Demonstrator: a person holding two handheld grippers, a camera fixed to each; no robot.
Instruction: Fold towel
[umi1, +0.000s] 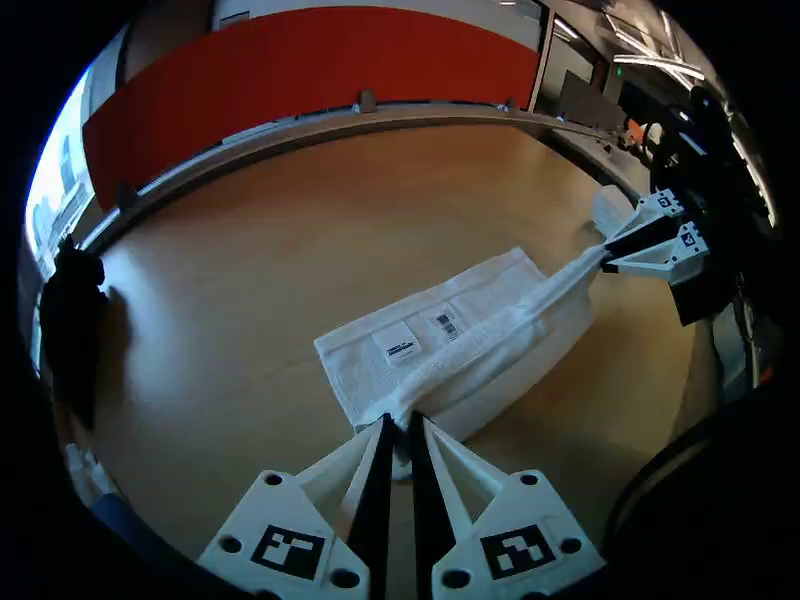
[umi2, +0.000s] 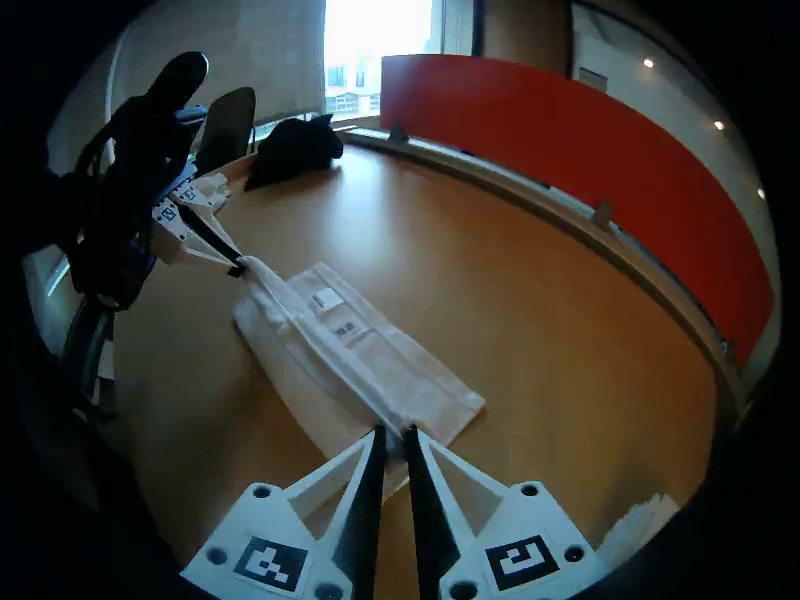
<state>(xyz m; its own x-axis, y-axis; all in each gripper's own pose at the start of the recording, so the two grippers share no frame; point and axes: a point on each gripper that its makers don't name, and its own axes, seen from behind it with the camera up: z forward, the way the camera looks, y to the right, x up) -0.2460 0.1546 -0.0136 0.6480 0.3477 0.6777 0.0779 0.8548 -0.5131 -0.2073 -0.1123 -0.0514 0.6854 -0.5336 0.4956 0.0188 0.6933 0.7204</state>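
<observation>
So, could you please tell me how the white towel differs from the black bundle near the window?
The towel is white, the bundle black. The towel lies stretched out long, one edge lifted; the bundle sits heaped. The left tongs and right tongs pinch the towel's ends; nothing touches the bundle. Both rest on the wooden table.

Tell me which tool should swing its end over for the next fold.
Right, marginally: right tool and left tool both pinch towel ends, but right has bare table around; left sits nearer a black bundle.
</observation>
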